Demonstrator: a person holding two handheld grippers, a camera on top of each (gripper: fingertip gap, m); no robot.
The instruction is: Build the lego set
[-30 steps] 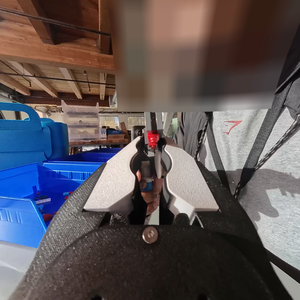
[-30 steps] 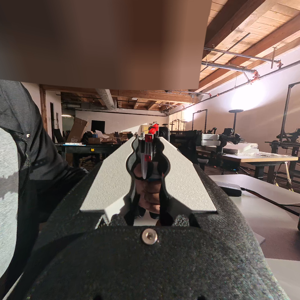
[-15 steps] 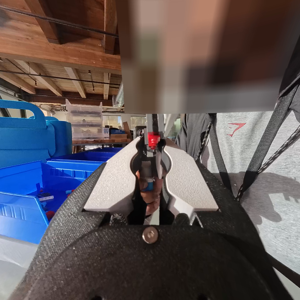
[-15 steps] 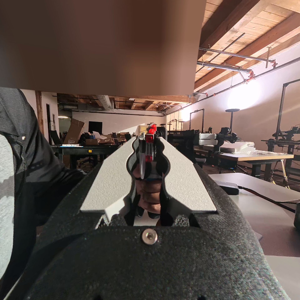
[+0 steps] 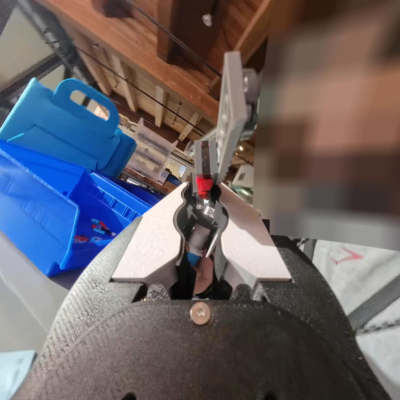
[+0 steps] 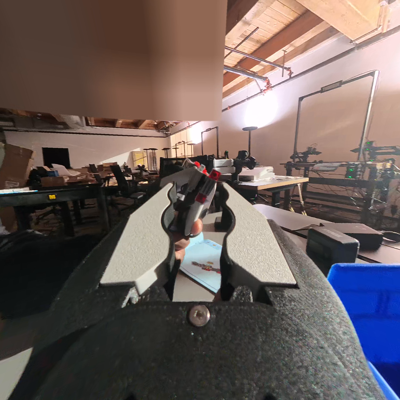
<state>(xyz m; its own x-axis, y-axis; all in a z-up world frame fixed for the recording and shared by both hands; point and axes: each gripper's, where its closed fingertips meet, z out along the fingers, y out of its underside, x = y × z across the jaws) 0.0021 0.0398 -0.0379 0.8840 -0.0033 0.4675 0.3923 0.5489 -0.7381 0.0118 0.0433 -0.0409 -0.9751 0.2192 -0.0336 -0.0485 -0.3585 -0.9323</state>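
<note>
My left gripper (image 5: 204, 186) is shut on the grey lego model (image 5: 203, 160), which has a red piece (image 5: 203, 187) at the jaw tips and a long grey wing plate (image 5: 231, 104) rising to the upper right. The model is held in the air, tilted. In the right wrist view the same model (image 6: 201, 188) lies slanted between the jaws of my right gripper (image 6: 198, 186). Those jaws stand open and apart from it. A person's finger (image 6: 195, 227) shows just behind the model.
Blue bins (image 5: 43, 216) holding several loose bricks (image 5: 97, 229) and a blue carry case (image 5: 71, 121) are at the left. An instruction booklet (image 6: 201, 262) lies on the table below my right gripper. A black box (image 6: 331, 246) and a blue bin (image 6: 368, 313) are at the right. Left and right tips are no more than a few centimetres apart.
My right gripper has opened and let go of the model. My left gripper has rolled, tilting the model. The right wrist view now looks lower, at the table and booklet.
</note>
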